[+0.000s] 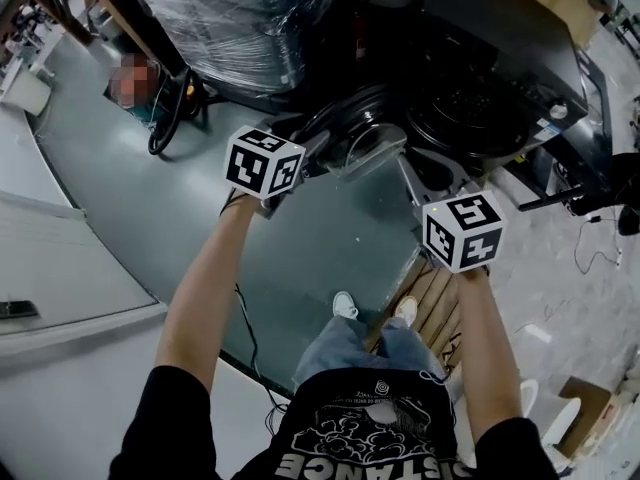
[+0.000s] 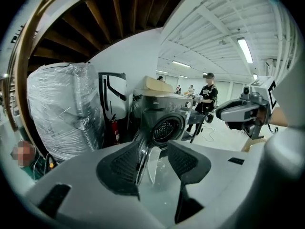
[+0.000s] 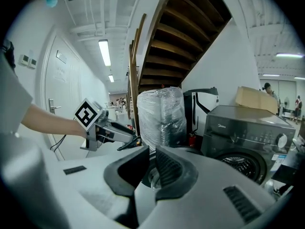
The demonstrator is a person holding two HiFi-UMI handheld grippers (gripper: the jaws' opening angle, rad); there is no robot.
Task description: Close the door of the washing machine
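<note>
The dark washing machine [image 1: 500,78] stands ahead with its round door [image 1: 345,118] swung open toward me. In the left gripper view the drum opening [image 2: 167,128] shows beyond the jaws. My left gripper [image 2: 155,146] is open, and the door's rim and glass [image 2: 144,159] run edge-on between its pads, nearer the left one, with a gap on the right. My right gripper [image 3: 152,151] is shut with nothing in it, a little short of the door [image 3: 151,178]. From above, the left gripper [image 1: 312,150] reaches the door's near edge and the right gripper [image 1: 410,173] hovers beside it.
A big plastic-wrapped bundle [image 1: 230,18] stands left of the machine under a wooden staircase [image 3: 176,37]. A fire extinguisher [image 2: 116,130] sits between them. A cardboard box [image 3: 255,99] lies on the machine. A wooden pallet [image 1: 435,303] is by my feet. People stand far back.
</note>
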